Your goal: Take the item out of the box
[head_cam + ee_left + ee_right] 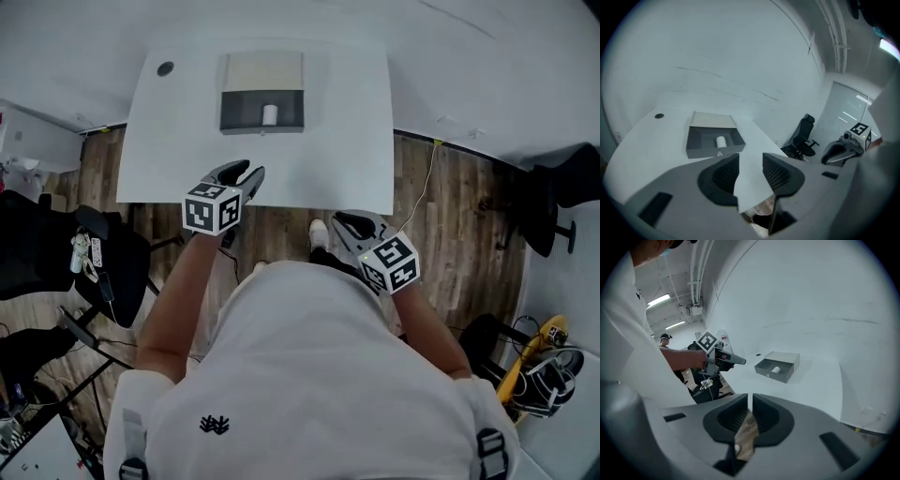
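A grey box (262, 75) stands at the far middle of the white table (328, 159), its drawer part pulled open toward me. In it lies a small white cylinder (270, 114), also seen in the left gripper view (721, 141) and the right gripper view (776, 370). My left gripper (246, 175) hovers over the table's near edge, well short of the box (715, 140); its jaws are open with nothing between them (751, 159). My right gripper (349, 223) hangs off the table over the wooden floor, jaws shut and empty (750, 399).
A small black round hole (165, 68) sits at the table's far left corner. A black office chair (103, 253) with items on its seat stands left of me, and another chair (553, 202) at the right. Cables and a yellow object (539, 361) lie on the floor at the lower right.
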A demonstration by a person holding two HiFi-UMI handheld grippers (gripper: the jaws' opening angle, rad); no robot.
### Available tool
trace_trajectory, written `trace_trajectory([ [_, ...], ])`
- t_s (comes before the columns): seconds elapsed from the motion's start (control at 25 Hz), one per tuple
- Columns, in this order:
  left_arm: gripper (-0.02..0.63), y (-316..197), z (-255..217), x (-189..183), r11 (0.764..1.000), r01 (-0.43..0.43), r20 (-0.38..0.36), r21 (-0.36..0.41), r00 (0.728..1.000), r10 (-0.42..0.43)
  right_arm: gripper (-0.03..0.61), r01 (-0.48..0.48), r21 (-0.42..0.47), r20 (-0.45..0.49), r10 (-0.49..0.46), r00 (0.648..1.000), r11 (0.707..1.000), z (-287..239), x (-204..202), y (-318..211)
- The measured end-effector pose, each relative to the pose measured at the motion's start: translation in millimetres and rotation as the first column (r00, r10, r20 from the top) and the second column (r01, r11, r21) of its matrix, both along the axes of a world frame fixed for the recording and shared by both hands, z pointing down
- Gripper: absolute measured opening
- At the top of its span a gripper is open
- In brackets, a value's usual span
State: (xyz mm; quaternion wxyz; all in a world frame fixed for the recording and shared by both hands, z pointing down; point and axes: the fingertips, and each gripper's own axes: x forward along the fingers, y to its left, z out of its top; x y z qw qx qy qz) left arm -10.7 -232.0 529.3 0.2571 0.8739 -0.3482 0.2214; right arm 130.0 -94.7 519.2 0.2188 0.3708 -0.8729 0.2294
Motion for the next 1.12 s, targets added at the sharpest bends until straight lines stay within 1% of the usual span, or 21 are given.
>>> trace_trajectory([
  [0.12,0.170,-33.8,9.2,8.1,0.999,0.038,0.057,-0.007,0.998,-0.038,0.034,0.000,0.012,0.015,0.000,1.000,1.000,-0.1,24.0,-24.9],
  [0.24,0.187,-64.4,23.7,14.5,0.998,0.066,0.125,-0.016,0.990,-0.063,0.034,-0.003,0.005,0.034,0.003,0.999,1.000,3.5,45.7,-39.7],
  [0.4,0.193,-101.8,44.1,15.9,0.991,0.118,0.203,-0.061,0.974,-0.104,0.034,0.017,-0.018,0.048,-0.016,0.999,1.000,11.5,66.2,-50.1],
  [0.52,0.193,-123.7,59.9,13.4,0.983,0.157,0.260,-0.092,0.957,-0.129,0.034,0.012,-0.039,0.069,-0.009,0.998,0.999,16.3,82.7,-55.9],
  [0.68,0.193,-143.3,83.8,14.4,0.969,0.189,0.324,-0.158,0.937,-0.130,0.034,-0.008,-0.062,0.088,0.013,0.996,0.998,21.3,103.5,-60.1],
  [0.88,0.196,-163.1,107.0,9.6,0.949,0.227,0.398,-0.220,0.909,-0.125,0.034,-0.033,-0.086,0.102,0.041,0.994,0.996,28.7,119.8,-61.0],
  [1.12,0.199,-173.6,126.6,5.9,0.936,0.243,0.496,-0.255,0.864,-0.089,0.034,-0.061,-0.105,0.103,0.072,0.992,0.993,33.0,135.6,-57.9],
])
